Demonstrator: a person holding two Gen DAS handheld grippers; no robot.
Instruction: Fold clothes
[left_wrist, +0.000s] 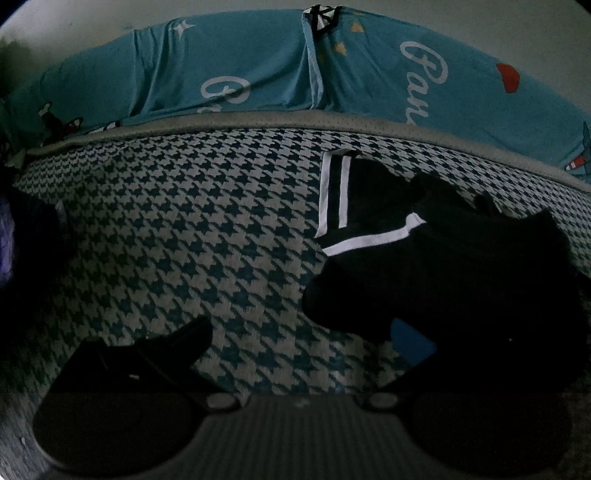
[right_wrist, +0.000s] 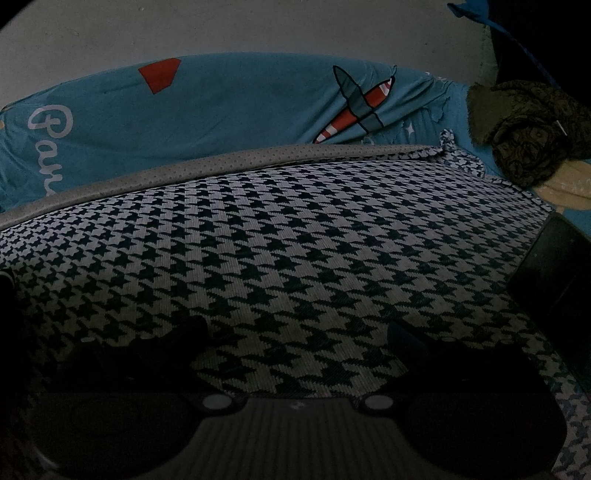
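Two grippers, both spread and holding nothing: left gripper (left_wrist: 303, 332) hovers beside the crumpled black garment with white stripes (left_wrist: 424, 251), likely lining up for a first grab; right gripper (right_wrist: 299, 332) waits over bare cloth. Surface is a houndstooth-patterned mat (right_wrist: 295, 240) on a bed, teal printed sheet (left_wrist: 240, 74) behind, plain wall beyond.

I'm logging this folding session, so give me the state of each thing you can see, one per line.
Black garment: bunched, unfolded, on the houndstooth cover.
Left hand-held gripper: open, empty, beside the garment.
Right hand-held gripper: open, empty, over bare cover.
Teal sheet: draped, wrinkled.
Brown fabric: crumpled heap.
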